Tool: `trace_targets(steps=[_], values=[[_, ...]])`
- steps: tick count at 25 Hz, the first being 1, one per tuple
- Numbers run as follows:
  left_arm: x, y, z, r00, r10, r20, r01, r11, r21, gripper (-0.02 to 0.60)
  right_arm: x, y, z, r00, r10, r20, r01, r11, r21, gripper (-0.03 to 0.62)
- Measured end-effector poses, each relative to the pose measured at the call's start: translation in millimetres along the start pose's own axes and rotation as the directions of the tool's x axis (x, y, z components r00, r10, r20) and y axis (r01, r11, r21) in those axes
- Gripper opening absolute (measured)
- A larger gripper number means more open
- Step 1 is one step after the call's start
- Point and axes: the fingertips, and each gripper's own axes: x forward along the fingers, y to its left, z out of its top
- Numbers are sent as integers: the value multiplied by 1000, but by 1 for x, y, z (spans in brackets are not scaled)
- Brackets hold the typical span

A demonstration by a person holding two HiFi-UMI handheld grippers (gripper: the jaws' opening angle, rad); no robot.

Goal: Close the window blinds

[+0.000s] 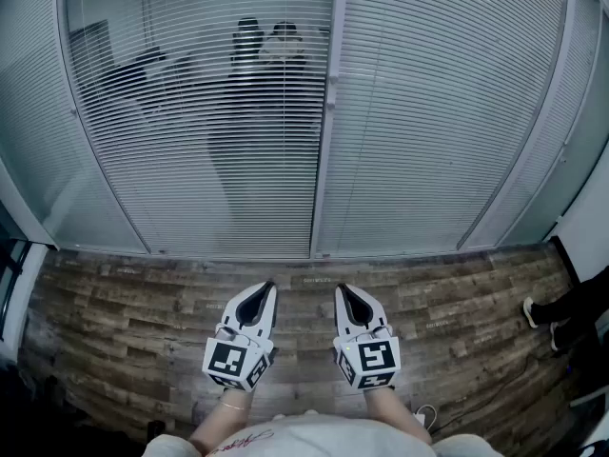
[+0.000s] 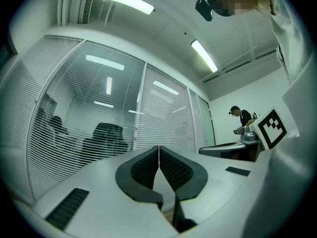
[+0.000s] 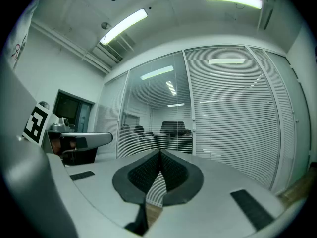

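Note:
A glass wall with white slat blinds fills the head view. The left blind (image 1: 200, 112) has its slats open, with chairs showing through it. The right blind (image 1: 447, 103) looks closed and opaque. A white frame post (image 1: 326, 112) parts them. My left gripper (image 1: 268, 288) and right gripper (image 1: 341, 291) are held side by side over the wood floor, short of the glass, both shut with nothing between the jaws. In the left gripper view the shut tips (image 2: 159, 148) point at the blinds (image 2: 84, 128); the right gripper view shows the same with its tips (image 3: 159, 152) before the blinds (image 3: 233, 118).
A wood plank floor (image 1: 133, 303) runs up to the glass wall. A person's shoes (image 1: 542, 317) stand at the right edge of the head view. A person (image 2: 242, 120) at a desk shows in the left gripper view. A dark doorway (image 3: 72, 114) lies at left in the right gripper view.

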Motion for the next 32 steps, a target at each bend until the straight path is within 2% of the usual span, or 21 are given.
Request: trace_targets(steps=[11,20,32], values=[[-3,-5,1,1000,3,-4,-3,1000,6,18,-6,-1,0,1000,-6,3,6,1000,-6,17],[9,-14,0,1000,4,1,-4,1000,8,18,-8,-21,8,999,-28,42,29,1000,-11,17],[25,-22,-11,999,42,8,-42,999,4,18,-1,-42,-5,1000,14,27,-13,1000,-22,17]])
